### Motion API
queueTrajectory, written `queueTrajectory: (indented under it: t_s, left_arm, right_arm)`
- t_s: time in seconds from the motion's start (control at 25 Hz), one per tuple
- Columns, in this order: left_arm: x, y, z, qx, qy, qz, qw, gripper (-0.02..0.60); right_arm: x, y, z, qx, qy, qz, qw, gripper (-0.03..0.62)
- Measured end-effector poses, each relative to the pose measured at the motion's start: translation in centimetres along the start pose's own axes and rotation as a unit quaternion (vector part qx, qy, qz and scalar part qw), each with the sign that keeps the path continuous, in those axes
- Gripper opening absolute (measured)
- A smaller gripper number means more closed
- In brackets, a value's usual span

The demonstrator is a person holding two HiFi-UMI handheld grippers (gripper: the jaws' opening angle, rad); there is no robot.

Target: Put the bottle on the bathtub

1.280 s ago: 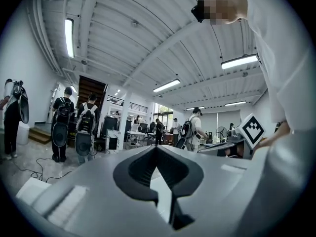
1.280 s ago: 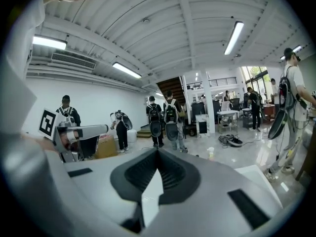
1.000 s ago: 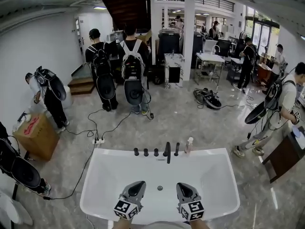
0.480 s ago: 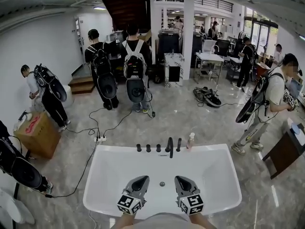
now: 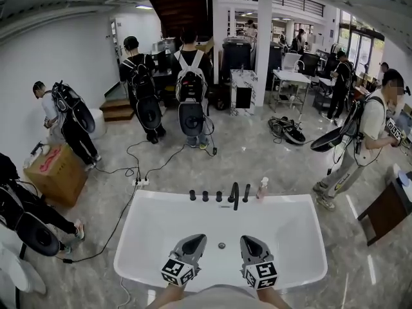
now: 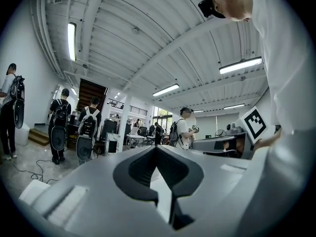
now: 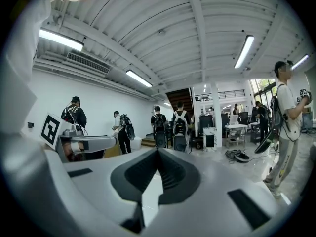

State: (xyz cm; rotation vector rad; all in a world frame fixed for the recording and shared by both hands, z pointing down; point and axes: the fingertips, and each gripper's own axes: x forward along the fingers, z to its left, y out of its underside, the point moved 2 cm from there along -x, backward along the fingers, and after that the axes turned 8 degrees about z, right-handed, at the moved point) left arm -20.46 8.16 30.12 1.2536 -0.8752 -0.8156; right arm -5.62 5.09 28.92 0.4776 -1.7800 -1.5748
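A white bathtub fills the lower middle of the head view. A small pale bottle with a pump top stands upright on its far rim, just right of the black faucet. My left gripper and right gripper hover side by side over the tub's near end, far short of the bottle, each with its marker cube toward me. Both point level toward the room. In the left gripper view the left gripper has its jaws together on nothing; the right gripper looks the same in its own view.
Black tap knobs line the far rim and a drain sits in the tub floor. Cables and a power strip lie on the floor beyond. A cardboard box stands left, dark furniture right. Several people with backpacks stand around.
The head view has drifted a little, so tub and grippers sit slightly higher and further right. The person at right has stepped closer. Both grippers stay shut and the bottle has not moved.
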Motion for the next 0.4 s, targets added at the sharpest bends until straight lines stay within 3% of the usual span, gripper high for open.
queueTrajectory:
  t_s: [0.4]
  left_arm:
    - [-0.44, -0.62, -0.41, 0.008, -0.013, -0.015, 0.9998, 0.009]
  right_arm:
    - [-0.15, 0.12, -0.62, 0.01, -0.007, -0.006, 1.0, 0.008]
